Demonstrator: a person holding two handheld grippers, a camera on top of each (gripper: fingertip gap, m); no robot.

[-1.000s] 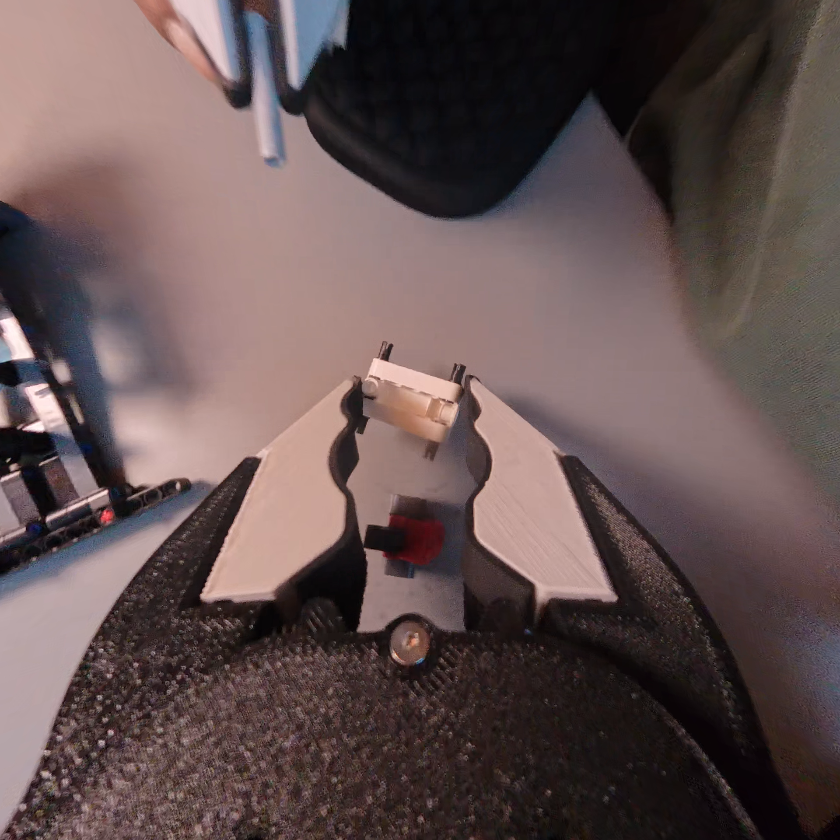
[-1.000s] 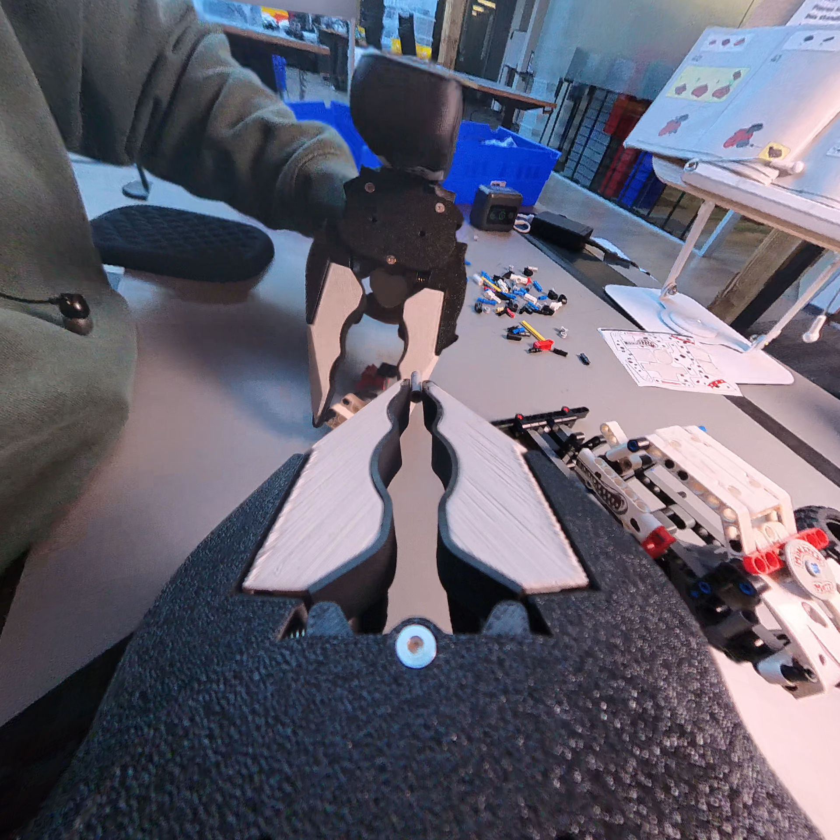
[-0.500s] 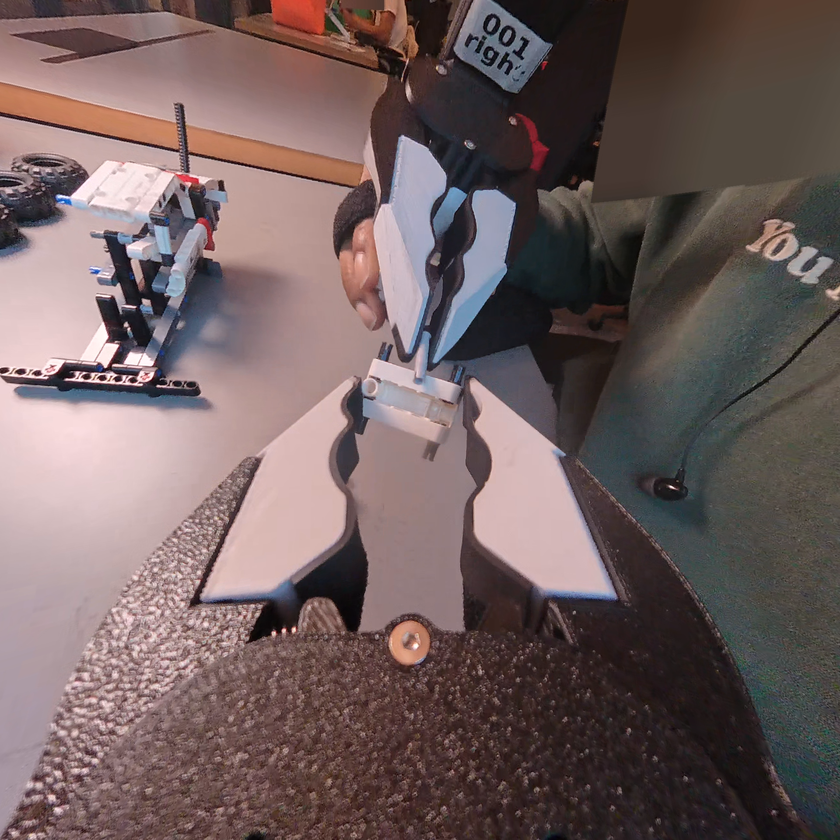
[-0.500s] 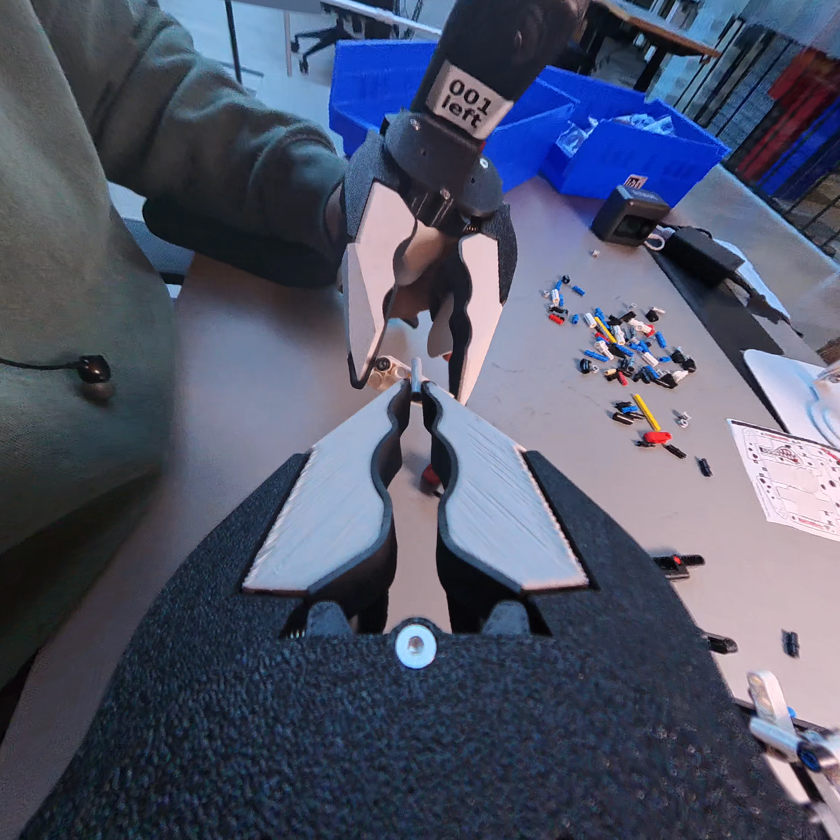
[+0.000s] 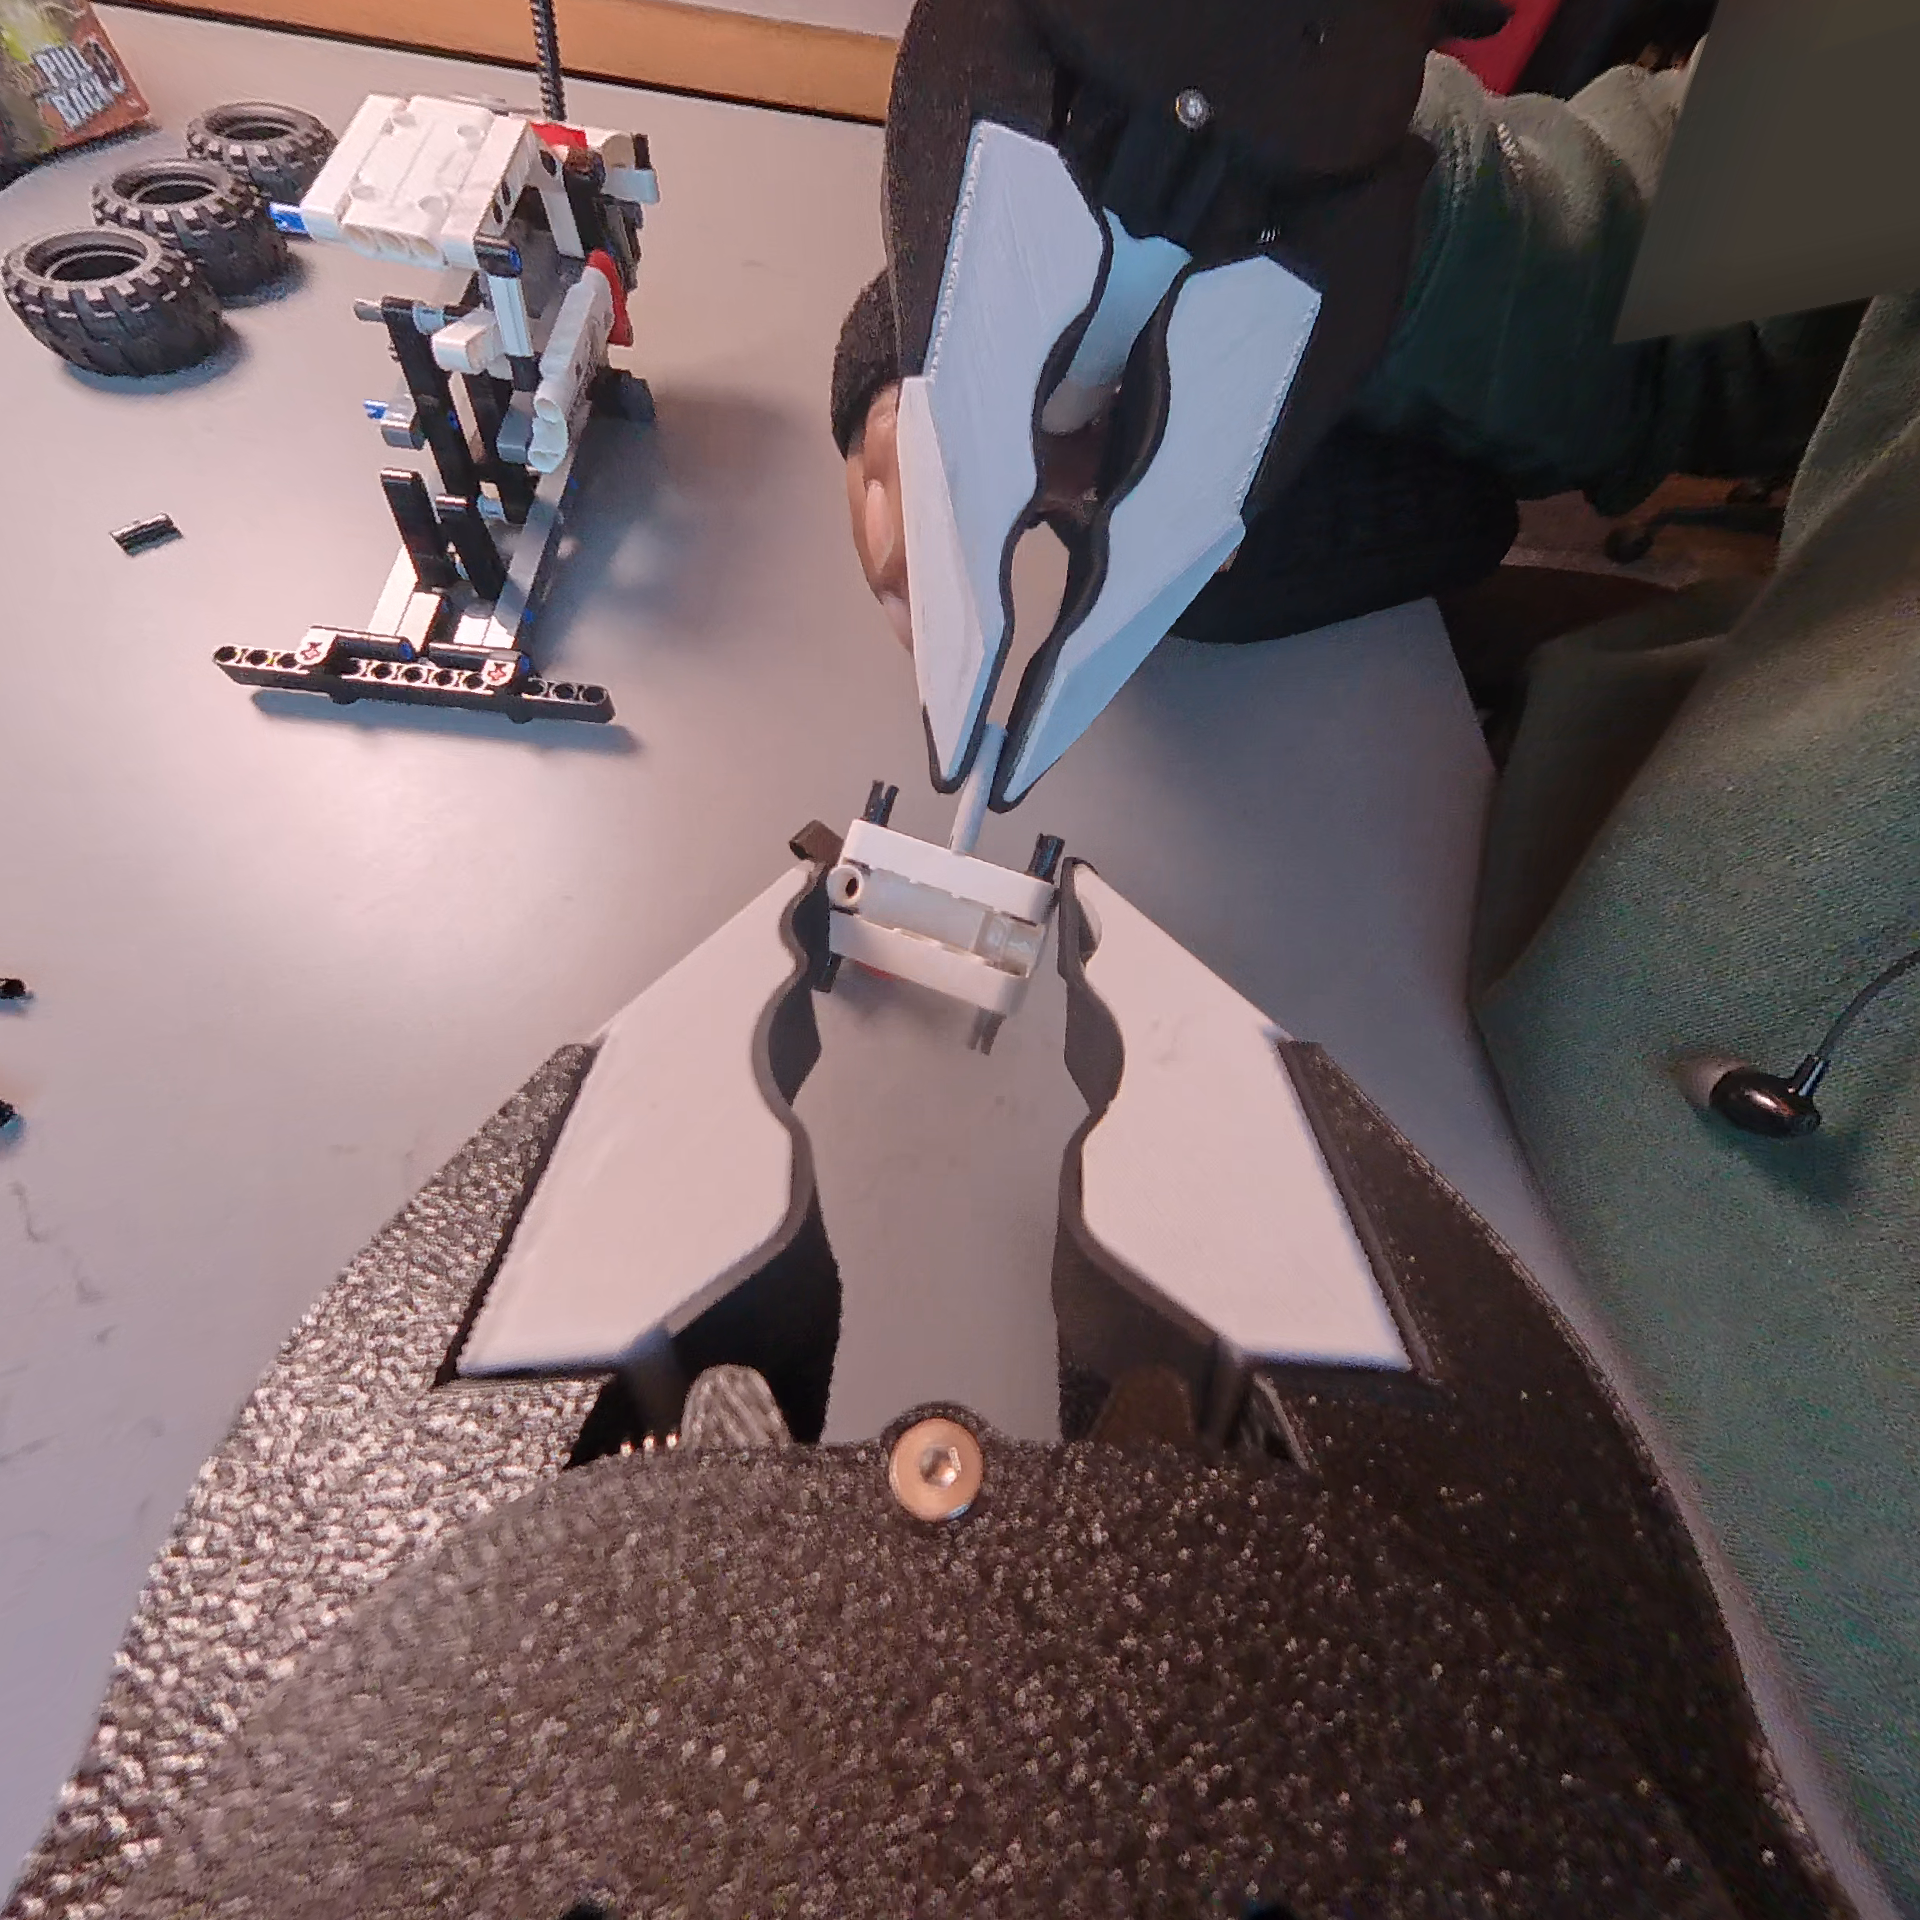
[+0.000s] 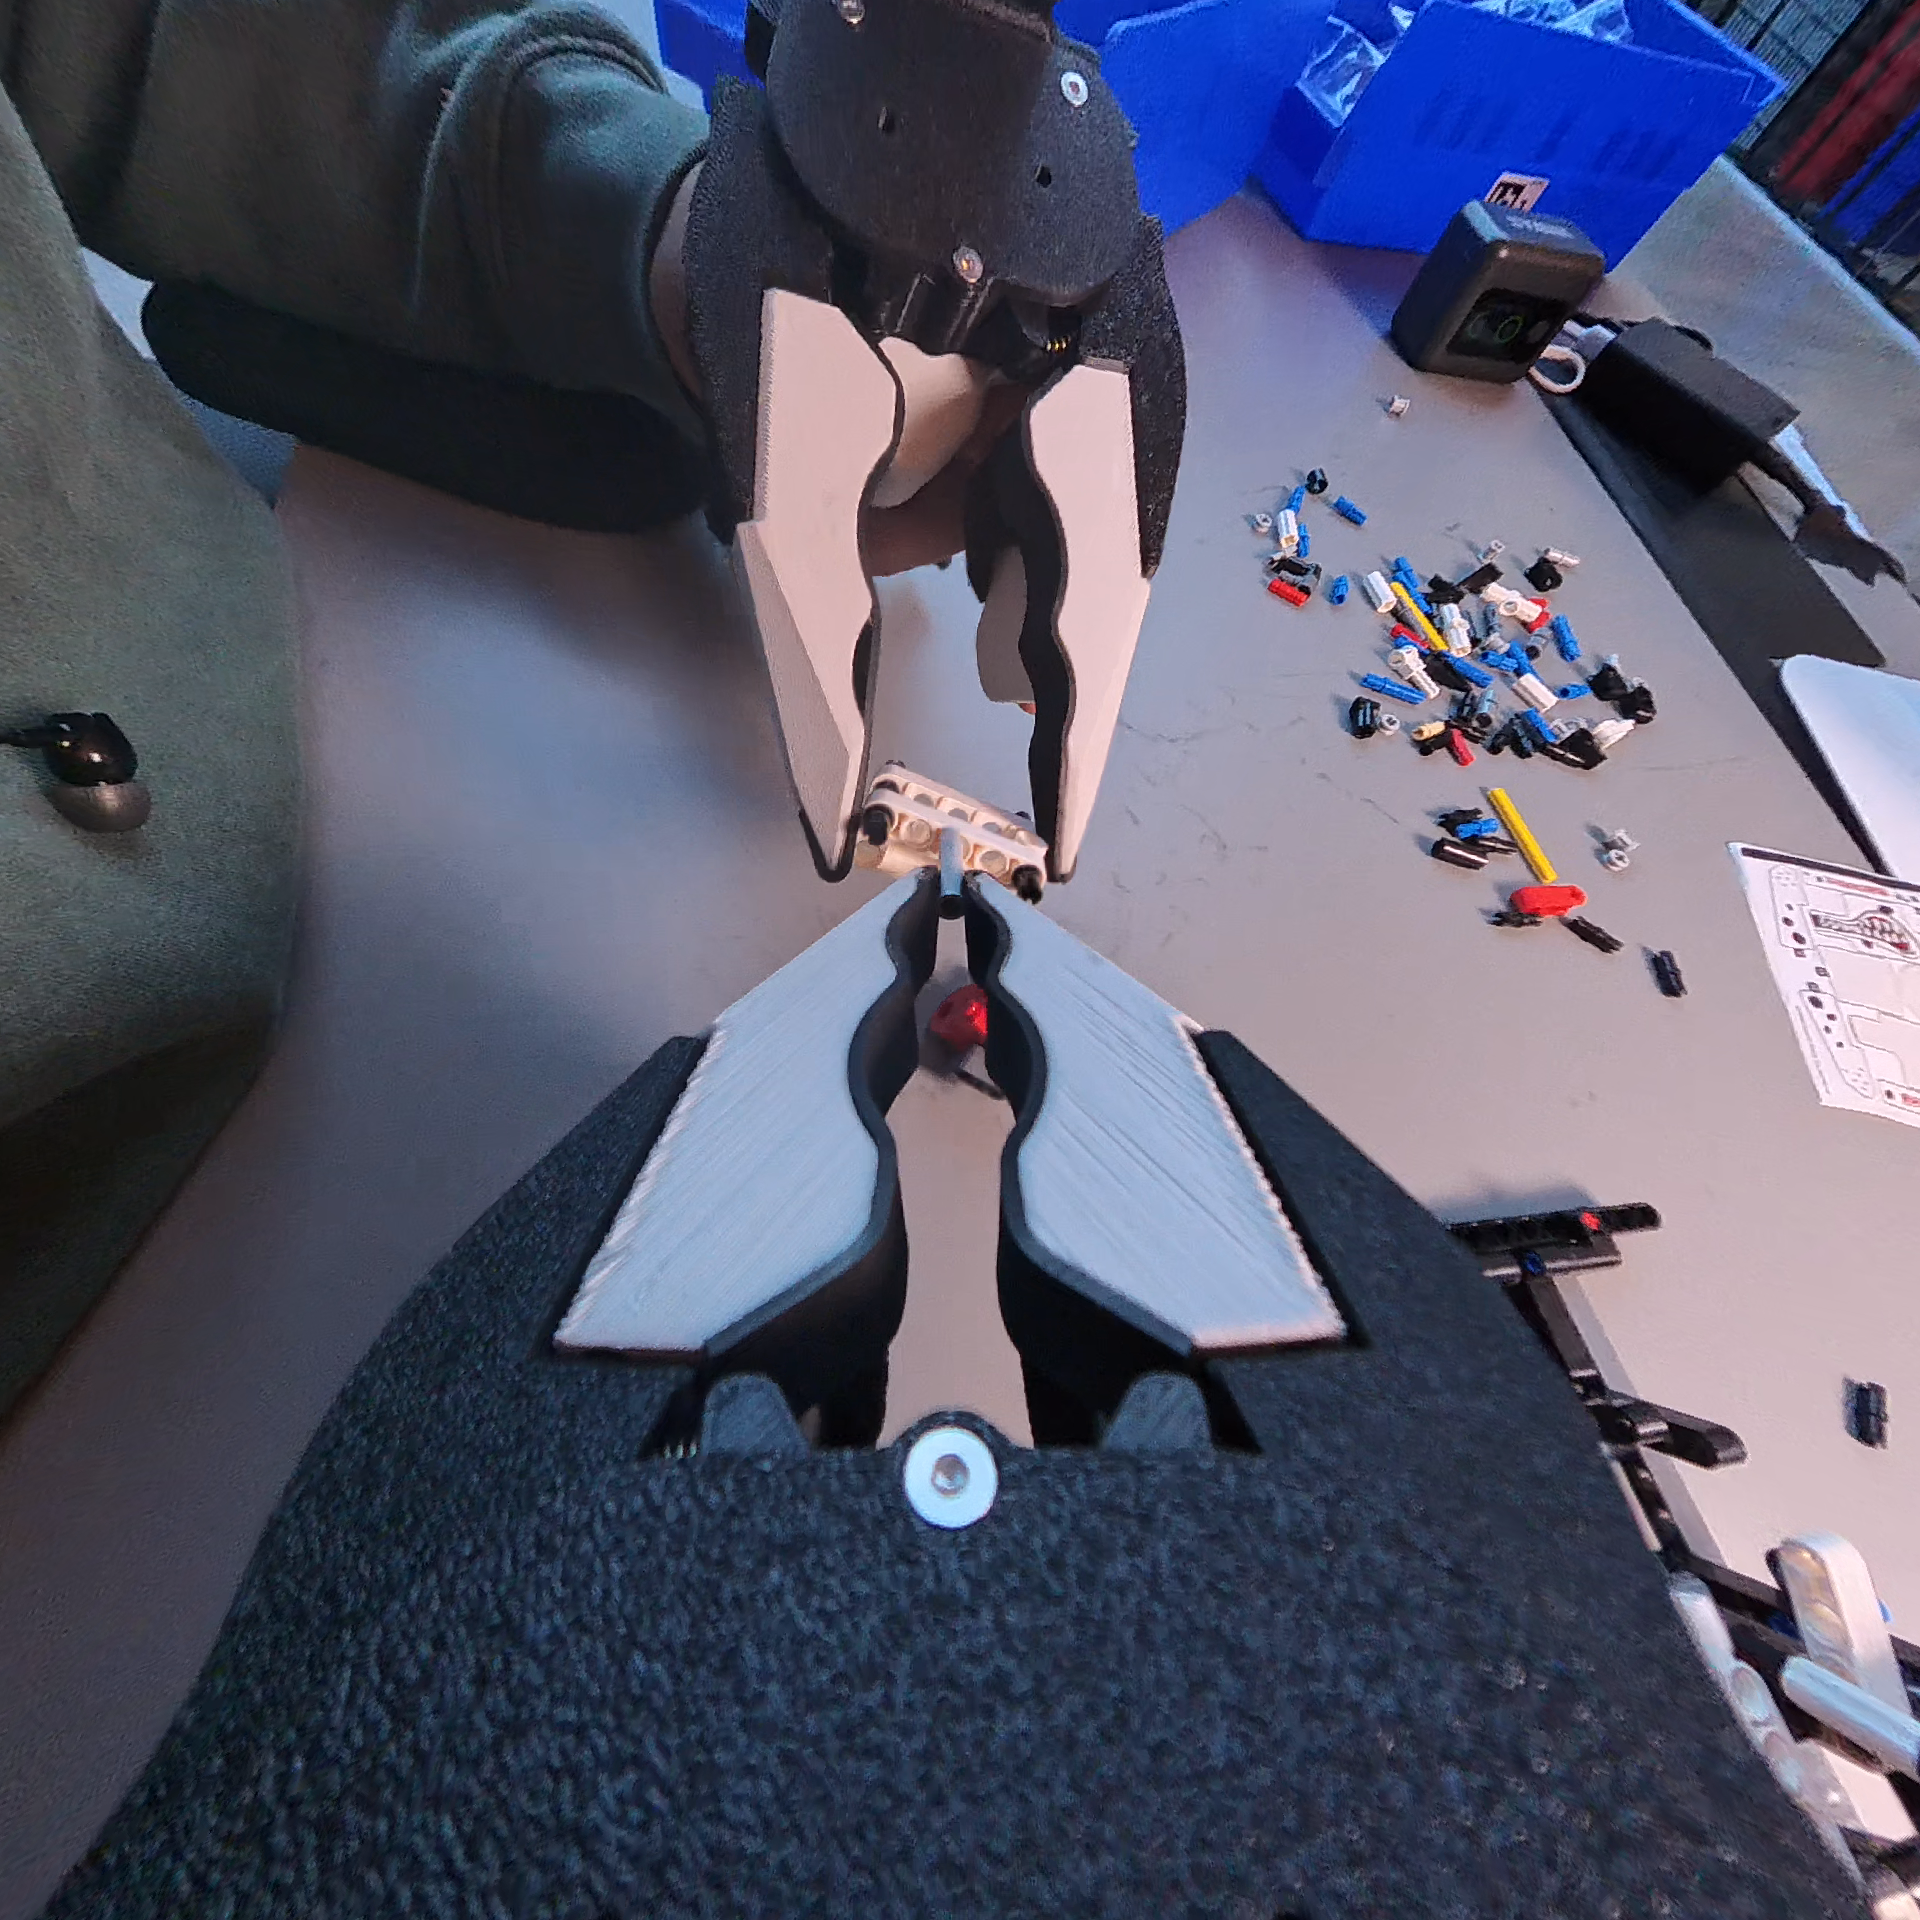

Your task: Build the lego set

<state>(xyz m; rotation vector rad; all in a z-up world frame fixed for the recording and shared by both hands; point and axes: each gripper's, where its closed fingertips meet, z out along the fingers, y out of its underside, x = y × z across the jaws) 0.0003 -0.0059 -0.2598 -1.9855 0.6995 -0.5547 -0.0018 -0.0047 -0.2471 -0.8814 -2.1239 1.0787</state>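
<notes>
My left gripper (image 5: 940,904) is shut on a small white lego piece (image 5: 935,920) with black pins at its ends. It also shows in the right wrist view (image 6: 951,831), held by the left gripper (image 6: 945,857) facing me. My right gripper (image 6: 949,891) is shut on a thin grey axle (image 6: 948,878). In the left wrist view the right gripper (image 5: 971,795) points down and the axle (image 5: 971,816) meets the top of the white piece. A red piece (image 6: 961,1013) lies on the table below.
The partly built white and black lego vehicle (image 5: 488,343) stands at the left on the grey table (image 5: 312,883), with three black tyres (image 5: 109,296) beyond it. A pile of loose small parts (image 6: 1475,655), a sticker sheet (image 6: 1839,977) and blue bins (image 6: 1507,114) lie to the right. My left and right fingertips are right by each other.
Both grippers swung up from the table to face each other. The axle tip has come down onto the white piece. The views have shifted closer.
</notes>
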